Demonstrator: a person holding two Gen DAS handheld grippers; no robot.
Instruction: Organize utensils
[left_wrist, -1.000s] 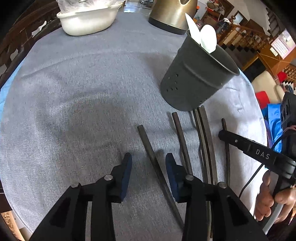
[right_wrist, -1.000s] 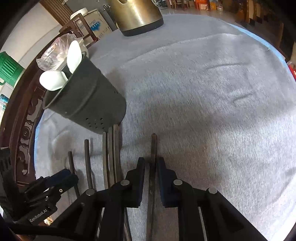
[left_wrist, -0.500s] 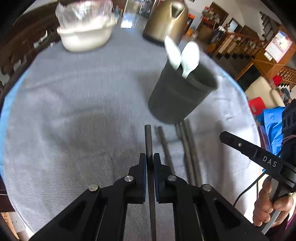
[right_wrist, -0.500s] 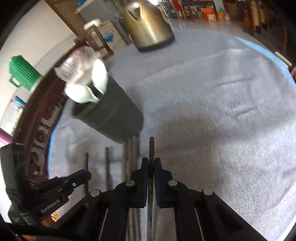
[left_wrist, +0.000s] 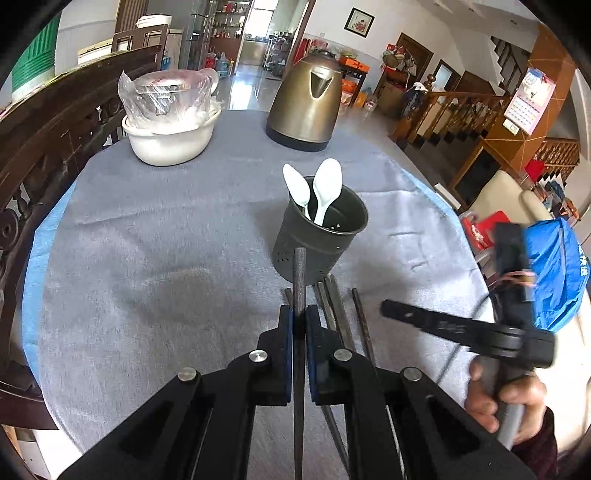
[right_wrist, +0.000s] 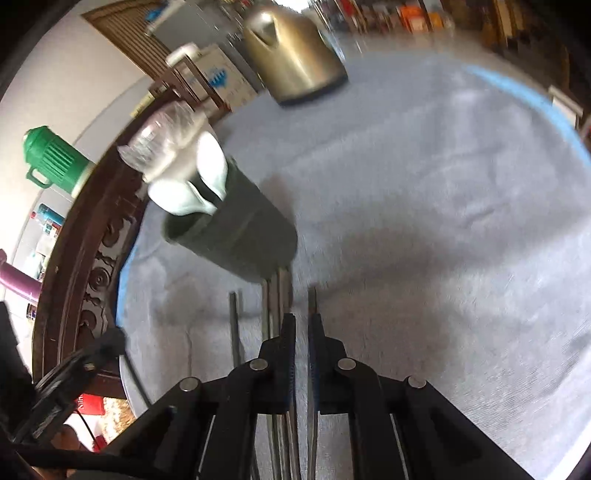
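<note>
A dark utensil holder (left_wrist: 317, 236) with two white spoons (left_wrist: 325, 188) stands on the grey cloth; it also shows in the right wrist view (right_wrist: 236, 236). My left gripper (left_wrist: 299, 321) is shut on a dark chopstick (left_wrist: 298, 273), lifted with its tip in front of the holder. Several dark chopsticks (left_wrist: 343, 317) lie on the cloth just right of it. My right gripper (right_wrist: 302, 328) is nearly closed around a dark chopstick (right_wrist: 312, 302); that view is blurred. The right gripper also shows in the left wrist view (left_wrist: 461, 328).
A white bowl with a plastic-wrapped container (left_wrist: 170, 136) and a bronze kettle (left_wrist: 306, 103) stand at the table's far side. A carved wooden chair back (left_wrist: 44, 140) runs along the left edge. A blue bag (left_wrist: 554, 273) lies off the right edge.
My left gripper closed on a chopstick and lifted it off the cloth, tilting up toward the holder. My right gripper stayed closed on its chopstick and also rose.
</note>
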